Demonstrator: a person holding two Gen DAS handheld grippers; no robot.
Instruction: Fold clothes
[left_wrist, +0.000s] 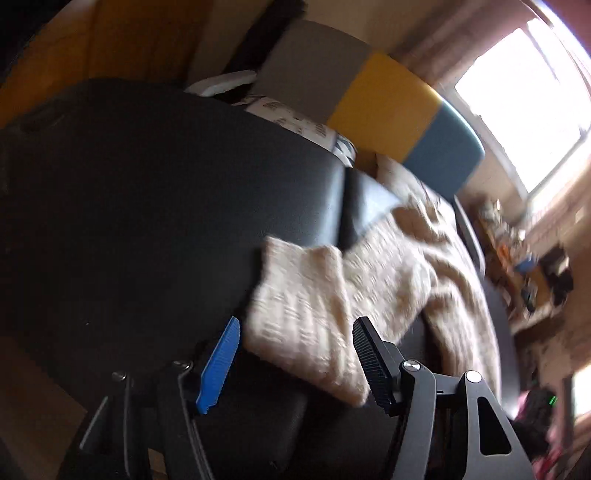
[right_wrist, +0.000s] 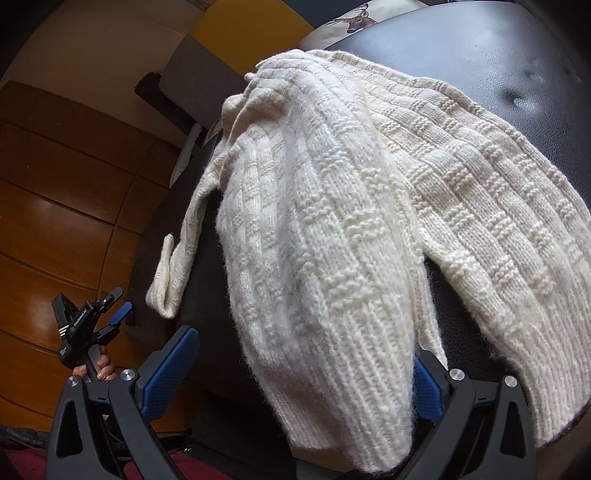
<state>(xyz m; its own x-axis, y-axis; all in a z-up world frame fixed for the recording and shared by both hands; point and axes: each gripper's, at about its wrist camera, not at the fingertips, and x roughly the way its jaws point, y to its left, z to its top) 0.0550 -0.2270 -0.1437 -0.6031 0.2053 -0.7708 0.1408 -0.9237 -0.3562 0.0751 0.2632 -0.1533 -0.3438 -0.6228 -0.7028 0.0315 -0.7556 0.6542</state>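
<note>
I judge the folding barely begun: the cream sweater (right_wrist: 369, 192) sprawls unfolded over the black leather seat (left_wrist: 147, 203), one sleeve hanging off its edge. My left gripper (left_wrist: 295, 365) has its fingers spread wide around the sleeve cuff, not yet pinching. My right gripper (right_wrist: 295, 384) stands wide too, straddling another hanging sleeve.

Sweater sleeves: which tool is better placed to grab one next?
Right. The right tool already straddles the near sleeve, open; the left tool, also open, sits just short of the other cuff.
</note>
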